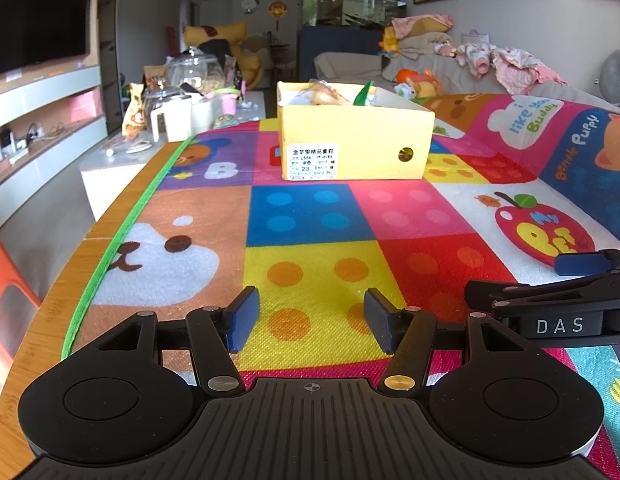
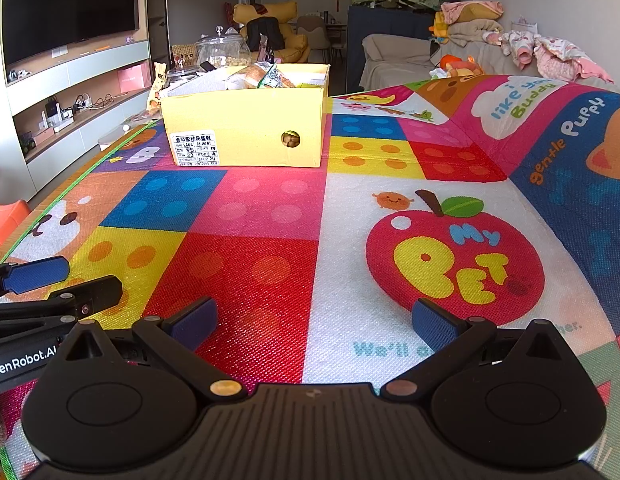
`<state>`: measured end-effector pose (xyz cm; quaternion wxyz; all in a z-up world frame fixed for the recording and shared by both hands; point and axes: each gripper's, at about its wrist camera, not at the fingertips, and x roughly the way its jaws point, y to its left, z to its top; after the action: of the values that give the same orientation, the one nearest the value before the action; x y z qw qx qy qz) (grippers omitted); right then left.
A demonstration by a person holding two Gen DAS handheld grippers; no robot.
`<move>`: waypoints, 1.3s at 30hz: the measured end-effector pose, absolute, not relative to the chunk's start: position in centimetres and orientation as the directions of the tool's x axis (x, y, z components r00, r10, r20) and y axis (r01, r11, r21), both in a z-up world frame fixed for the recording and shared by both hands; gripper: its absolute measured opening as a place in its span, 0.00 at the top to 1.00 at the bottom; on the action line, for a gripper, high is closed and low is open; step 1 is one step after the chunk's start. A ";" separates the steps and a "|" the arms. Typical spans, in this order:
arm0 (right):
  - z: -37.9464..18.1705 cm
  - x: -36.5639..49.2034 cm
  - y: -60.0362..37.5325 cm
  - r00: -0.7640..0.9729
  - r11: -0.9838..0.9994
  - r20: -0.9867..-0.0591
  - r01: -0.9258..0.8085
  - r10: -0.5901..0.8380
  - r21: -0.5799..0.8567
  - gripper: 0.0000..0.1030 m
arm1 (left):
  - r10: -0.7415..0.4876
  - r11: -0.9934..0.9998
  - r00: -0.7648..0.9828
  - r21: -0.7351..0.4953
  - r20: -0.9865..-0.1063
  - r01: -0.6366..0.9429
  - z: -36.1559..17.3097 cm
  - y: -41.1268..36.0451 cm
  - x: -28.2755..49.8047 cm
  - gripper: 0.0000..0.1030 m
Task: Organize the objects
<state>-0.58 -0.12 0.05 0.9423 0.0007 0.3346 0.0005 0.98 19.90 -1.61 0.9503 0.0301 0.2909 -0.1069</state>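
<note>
Both empty and spread wide, the left gripper (image 1: 310, 320) and right gripper (image 2: 313, 322) rest near on the play mat (image 1: 310, 216), the yellow box (image 1: 349, 140) well ahead, its long side facing them, slightly nearer the left.

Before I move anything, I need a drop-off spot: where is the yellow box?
The yellow box sits on the colourful play mat, straight ahead in the left wrist view and left of centre in the right, near the mat's far edge.
</note>
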 end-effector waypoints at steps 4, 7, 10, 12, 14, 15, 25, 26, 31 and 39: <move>0.1 -0.6 -0.1 0.776 1.000 -0.631 0.000 0.001 0.002 0.00 | -0.194 0.975 0.807 -0.015 -0.558 0.224 -1.6 20.1 1.0 0.39; 0.0 -0.6 -0.1 0.776 1.000 -0.631 0.000 0.001 0.002 0.00 | -0.189 0.974 0.808 -0.005 -0.558 0.225 -1.5 20.0 1.0 0.39; 0.0 -0.6 -0.1 0.776 1.000 -0.631 0.000 0.001 0.001 0.00 | -0.190 0.974 0.807 -0.006 -0.558 0.225 -1.5 19.9 1.0 0.39; 0.0 -0.6 -0.1 0.776 1.000 -0.631 0.000 0.001 0.002 0.00 | -0.191 0.974 0.807 -0.007 -0.558 0.225 -1.5 19.9 0.9 0.39; 0.0 -0.6 -0.1 0.776 1.000 -0.631 0.000 0.001 0.002 0.00 | -0.192 0.974 0.807 -0.009 -0.558 0.226 -1.5 19.9 0.9 0.39; 0.0 -0.6 -0.1 0.776 1.000 -0.631 0.000 0.001 0.001 0.00 | -0.192 0.974 0.807 -0.008 -0.559 0.226 -1.5 19.9 0.9 0.39; 0.1 -0.6 -0.1 0.776 1.000 -0.631 0.000 0.001 0.002 0.00 | -0.183 0.975 0.808 0.005 -0.560 0.224 -1.5 19.8 1.0 0.39; 0.0 -0.6 -0.1 0.776 1.000 -0.631 0.000 0.001 0.002 0.00 | -0.182 0.975 0.808 0.007 -0.560 0.224 -1.5 19.8 1.0 0.39; 0.1 -0.6 -0.2 0.776 1.000 -0.631 0.000 0.001 0.002 0.00 | -0.183 0.974 0.808 0.007 -0.560 0.225 -1.5 19.9 1.0 0.39; 0.0 -0.6 -0.1 0.776 1.000 -0.631 0.000 0.001 0.002 0.00 | -0.176 0.974 0.809 0.017 -0.560 0.224 -1.5 19.8 1.0 0.38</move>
<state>-0.58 -0.14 0.05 0.9424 0.0010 0.3346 0.0004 0.96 19.77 -1.50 0.9503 0.0409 0.2901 -0.1053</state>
